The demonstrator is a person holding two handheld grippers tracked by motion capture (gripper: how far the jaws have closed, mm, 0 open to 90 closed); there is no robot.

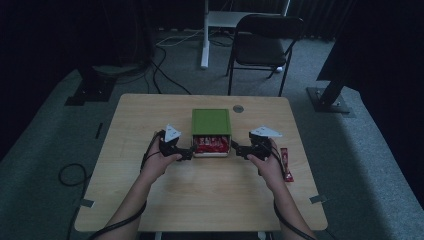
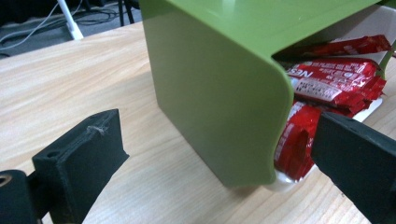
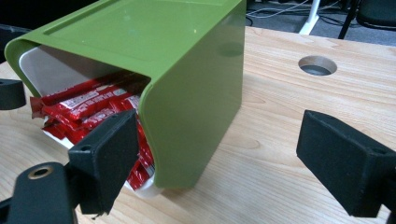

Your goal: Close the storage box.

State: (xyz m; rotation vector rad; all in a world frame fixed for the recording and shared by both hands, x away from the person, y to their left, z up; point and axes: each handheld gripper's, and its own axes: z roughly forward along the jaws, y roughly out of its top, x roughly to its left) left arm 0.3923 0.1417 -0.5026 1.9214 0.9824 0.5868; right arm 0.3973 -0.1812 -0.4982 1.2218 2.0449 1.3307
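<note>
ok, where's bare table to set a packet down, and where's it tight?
Free: the near strip between the forearms and the table front edge, the left side beyond the left gripper, and the far edge behind the green box. Tight: the box mouth, red packets between both grippers, right gripper too, and the loose packet by the right edge.

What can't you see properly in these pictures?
- How many red packets fill the white drawer: the green box covers its back part in all views.
- The print on the loose red packet on the table: too small in the high view.
- Whether the open left gripper and open right gripper touch the drawer: too small in the high view.
</note>
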